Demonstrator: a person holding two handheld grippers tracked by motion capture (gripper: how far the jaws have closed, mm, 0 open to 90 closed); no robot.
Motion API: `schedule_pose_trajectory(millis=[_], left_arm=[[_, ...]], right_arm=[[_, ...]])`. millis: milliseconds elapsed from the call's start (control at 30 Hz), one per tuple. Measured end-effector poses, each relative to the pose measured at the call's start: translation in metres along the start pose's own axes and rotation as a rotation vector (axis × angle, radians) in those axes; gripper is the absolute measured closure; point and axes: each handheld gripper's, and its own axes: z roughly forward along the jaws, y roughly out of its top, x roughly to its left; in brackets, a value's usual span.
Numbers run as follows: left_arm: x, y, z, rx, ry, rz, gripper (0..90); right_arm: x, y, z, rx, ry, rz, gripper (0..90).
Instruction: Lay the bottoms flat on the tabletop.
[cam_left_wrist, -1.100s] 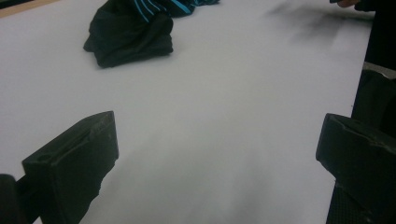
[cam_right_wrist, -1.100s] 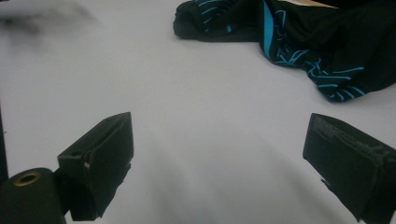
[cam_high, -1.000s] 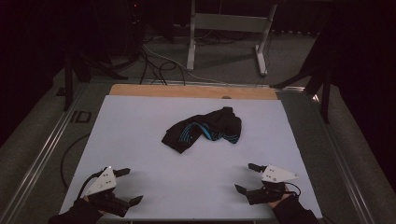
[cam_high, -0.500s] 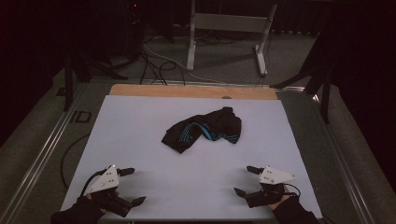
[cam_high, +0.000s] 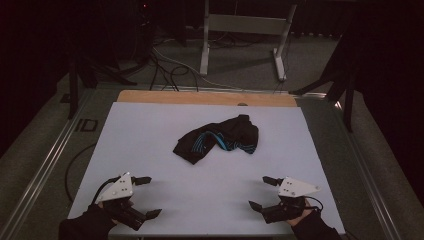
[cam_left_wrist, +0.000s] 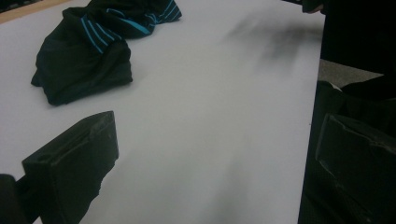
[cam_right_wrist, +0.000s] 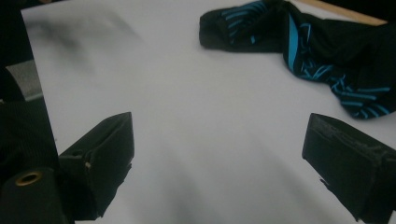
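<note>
Black garment with blue stripes (cam_high: 218, 139) lies crumpled mid-worktop (cam_high: 150, 125), slightly toward the far edge. Left gripper (cam_high: 144, 196) sits near the near-left corner, jaws wide apart, holding nothing. Right gripper (cam_high: 260, 192) sits near the near-right corner, jaws also spread, nothing between them. Both are well apart from the garment.

The bench (cam_high: 150, 130) is covered by a pale white sheet, with a strip of bare wood (cam_high: 200, 98) showing along its far edge. A crumpled black garment with blue stripes (cam_high: 217, 138) lies directly on the sheet, a little beyond the middle and nearer the wooden strip than the near edge.
</note>
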Motion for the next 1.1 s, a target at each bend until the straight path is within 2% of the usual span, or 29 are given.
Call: schedule_pose_trajectory(millis=[167,500,600,633,800,833,933,1100], left_arm=[[0.002,0.007,0.002,0.001,-0.001,0.015,0.0],[0.015,0.029,0.005,-0.015,0.024,0.038,0.0],[0.022,0.034,0.009,-0.014,0.039,0.04,0.0],[0.027,0.037,0.011,-0.017,0.059,0.039,0.0],[0.039,0.043,0.016,-0.019,0.095,0.031,0.1],[0.042,0.044,0.017,-0.015,0.107,0.023,0.1],[0.05,0.047,0.022,-0.002,0.147,0.03,0.1],[0.063,0.047,0.032,-0.014,0.163,0.025,0.1]], right_arm=[[-0.002,0.009,-0.002,-0.005,-0.011,-0.011,9.0],[-0.011,0.043,0.001,-0.057,-0.041,-0.032,9.0],[-0.014,0.053,0.009,-0.058,-0.034,-0.044,9.0],[-0.015,0.058,0.016,-0.054,-0.026,-0.042,9.0],[-0.016,0.067,0.031,-0.044,-0.01,-0.041,10.0],[-0.015,0.069,0.035,-0.039,-0.01,-0.042,12.8],[-0.017,0.075,0.05,-0.041,0.003,-0.032,12.9],[-0.017,0.079,0.067,-0.039,0.002,-0.019,12.9]])
